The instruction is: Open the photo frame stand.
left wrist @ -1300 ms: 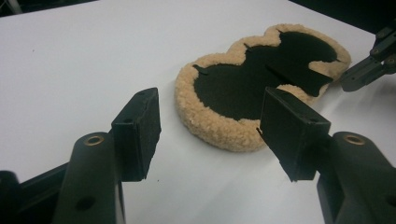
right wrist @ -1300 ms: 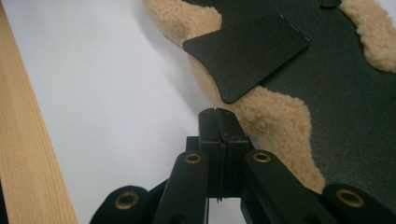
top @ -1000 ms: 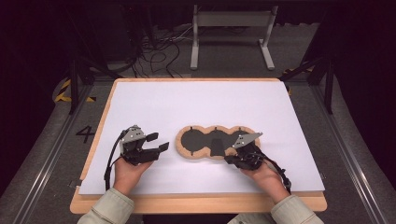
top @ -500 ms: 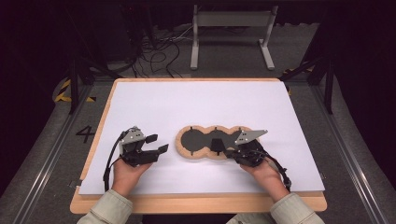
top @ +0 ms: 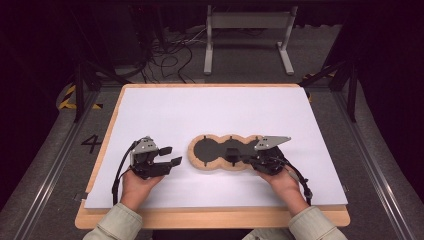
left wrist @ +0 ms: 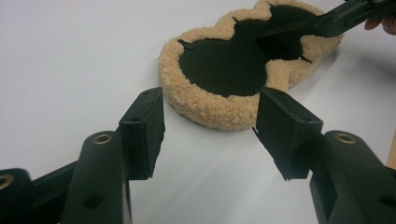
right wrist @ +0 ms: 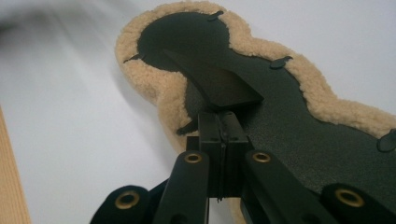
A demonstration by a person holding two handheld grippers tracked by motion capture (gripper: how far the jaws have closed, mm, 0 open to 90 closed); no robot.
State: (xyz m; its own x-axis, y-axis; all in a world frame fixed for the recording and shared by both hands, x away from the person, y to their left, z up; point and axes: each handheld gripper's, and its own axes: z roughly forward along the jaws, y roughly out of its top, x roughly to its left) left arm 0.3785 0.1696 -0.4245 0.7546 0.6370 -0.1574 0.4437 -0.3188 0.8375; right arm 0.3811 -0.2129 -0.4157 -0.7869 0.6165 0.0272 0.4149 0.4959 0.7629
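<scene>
The fleece pad (top: 229, 152) lies on the bench just ahead of the gaping left tool (left wrist: 210, 133). The right tool (right wrist: 219, 126), pinched together, rests on its black face; pressure should be kept flat and steady.

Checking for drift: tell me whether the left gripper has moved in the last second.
No: the left gripper sits at the same gap from the fleece-edged pad, jaws open.

fleece pad (top: 235, 152) | tan rim, black three-lobed centre | flat | white sheet (top: 210, 115), near edge
</scene>
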